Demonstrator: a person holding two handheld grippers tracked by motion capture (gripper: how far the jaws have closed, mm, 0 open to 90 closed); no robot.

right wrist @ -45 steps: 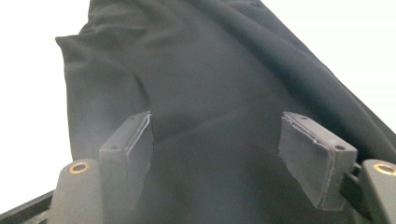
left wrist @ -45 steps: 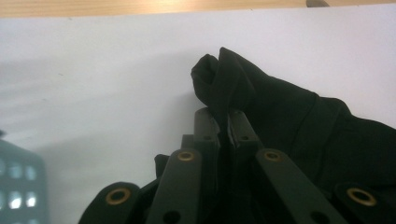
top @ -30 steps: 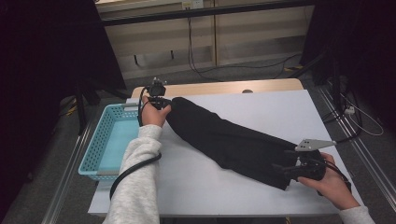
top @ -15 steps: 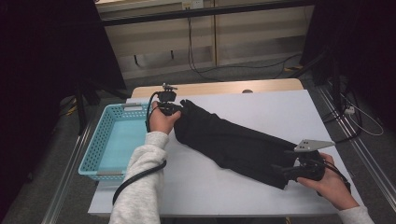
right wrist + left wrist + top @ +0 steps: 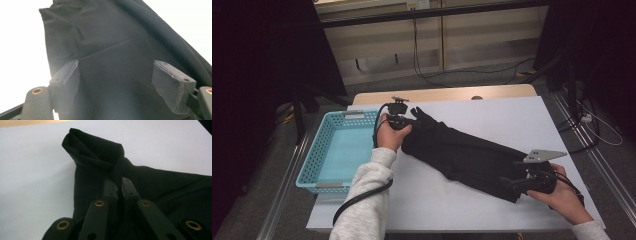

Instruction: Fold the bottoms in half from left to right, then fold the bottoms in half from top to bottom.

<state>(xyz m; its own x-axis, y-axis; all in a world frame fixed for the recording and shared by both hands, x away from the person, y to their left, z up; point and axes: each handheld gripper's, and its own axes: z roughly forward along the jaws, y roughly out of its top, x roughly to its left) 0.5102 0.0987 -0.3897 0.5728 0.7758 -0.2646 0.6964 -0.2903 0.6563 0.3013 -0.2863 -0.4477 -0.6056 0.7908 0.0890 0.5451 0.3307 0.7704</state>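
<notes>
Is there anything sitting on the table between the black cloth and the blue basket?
Nothing visible does. The black cloth lies across the white table, its near-basket end pinched in the left gripper, right beside the blue basket. The right gripper hangs open over the other end.

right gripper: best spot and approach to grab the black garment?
Take the near end of the black garment, the edge under the right gripper. Its jaws stand open with flat cloth between the pads, not pinched. Probably come in low from the table side, so one jaw slips under the edge. The left gripper is shut on a raised fold at the far end.
</notes>
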